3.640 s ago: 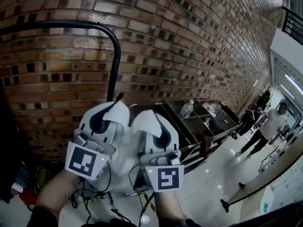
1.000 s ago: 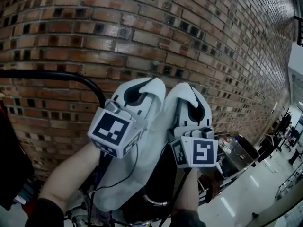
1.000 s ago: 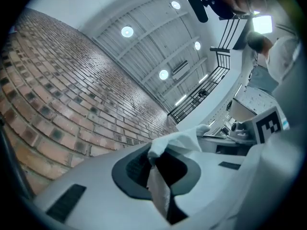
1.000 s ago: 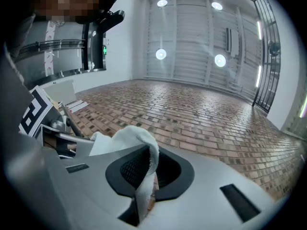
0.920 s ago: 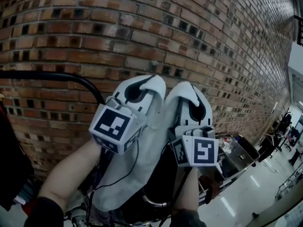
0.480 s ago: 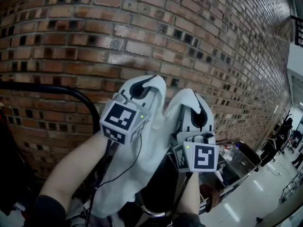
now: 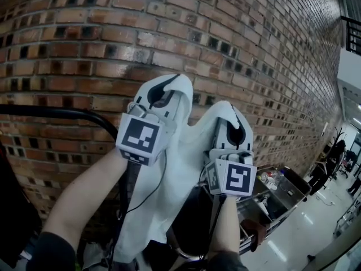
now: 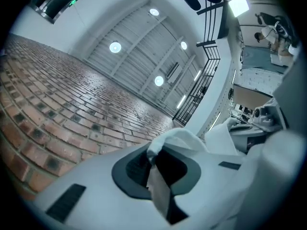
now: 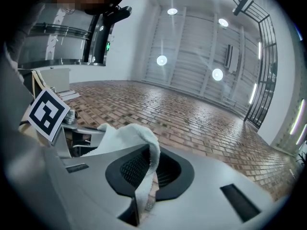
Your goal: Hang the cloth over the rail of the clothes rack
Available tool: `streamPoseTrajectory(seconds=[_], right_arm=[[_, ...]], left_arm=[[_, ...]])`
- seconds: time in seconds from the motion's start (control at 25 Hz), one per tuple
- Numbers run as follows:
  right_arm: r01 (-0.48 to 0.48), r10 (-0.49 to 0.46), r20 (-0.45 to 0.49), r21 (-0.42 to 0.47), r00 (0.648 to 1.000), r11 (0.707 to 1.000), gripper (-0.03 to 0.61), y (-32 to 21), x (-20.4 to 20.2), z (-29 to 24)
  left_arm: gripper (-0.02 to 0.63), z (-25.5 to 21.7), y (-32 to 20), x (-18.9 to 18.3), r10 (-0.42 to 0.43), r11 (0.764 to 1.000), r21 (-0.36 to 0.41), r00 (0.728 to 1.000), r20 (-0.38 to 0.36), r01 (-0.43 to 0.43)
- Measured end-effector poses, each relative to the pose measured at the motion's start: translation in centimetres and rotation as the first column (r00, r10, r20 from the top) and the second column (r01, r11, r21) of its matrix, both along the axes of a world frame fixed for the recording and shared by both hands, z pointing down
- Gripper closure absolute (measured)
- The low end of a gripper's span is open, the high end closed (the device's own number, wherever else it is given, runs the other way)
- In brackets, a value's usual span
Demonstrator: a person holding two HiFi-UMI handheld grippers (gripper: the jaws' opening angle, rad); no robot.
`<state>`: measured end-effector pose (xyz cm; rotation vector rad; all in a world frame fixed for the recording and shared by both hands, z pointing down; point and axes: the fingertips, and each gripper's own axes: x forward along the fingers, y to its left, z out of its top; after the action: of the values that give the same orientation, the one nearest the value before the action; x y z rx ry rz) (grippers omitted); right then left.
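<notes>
A white cloth [image 7: 169, 174] hangs between my two grippers in front of the brick wall. My left gripper [image 7: 163, 86] is shut on its upper left edge, the cloth [image 8: 158, 186] pinched between the dark pads. The right gripper [image 7: 232, 117] sits lower and to the right, shut on the cloth's other edge [image 9: 146, 176]. Both point upward. The black rail of the clothes rack [image 7: 56, 114] runs across the left of the head view and bends down behind my left forearm, below the left gripper's tip.
The brick wall [image 7: 254, 55] fills the background close ahead. A metal cart [image 7: 271, 191] with bottles stands lower right. Dark clothing [image 7: 11, 208] hangs at the far left. A black railing [image 7: 351, 35] is at the upper right.
Both grippers have risen with the cloth, the left one more and away from the right, so the cloth now spreads wider between them. The rail now sits lower relative to the grippers.
</notes>
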<state>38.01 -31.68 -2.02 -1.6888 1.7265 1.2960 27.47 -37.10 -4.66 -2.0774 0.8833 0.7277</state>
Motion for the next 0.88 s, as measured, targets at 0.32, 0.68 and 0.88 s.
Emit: streamPoseTrajectory(seconds=[0.32,0.68,0.88], right_arm=[[-0.031,0.031,-0.007,0.015,0.999,0.999,0.557,-1.1,-2.3,-0.9],[0.05,-0.05,0.004,0.043,0.999,0.998,0.557,-4.5,-5.6,-2.8],[0.201,-0.197,-0.053,0.079,0.979,0.976,0.557,-6.4,-9.8,-2.6]], left_arm=[[0.568,-2.5,-0.9,-2.3,0.033,0.999,0.036,0.999,0.006,-0.033],[0.568,-6.3,-4.1,-5.1,-0.036,0.998,-0.053,0.998,0.047,0.038],[0.568,-6.1,-4.7,-7.3,-0.112,0.993,-0.017,0.98,0.163,0.116]])
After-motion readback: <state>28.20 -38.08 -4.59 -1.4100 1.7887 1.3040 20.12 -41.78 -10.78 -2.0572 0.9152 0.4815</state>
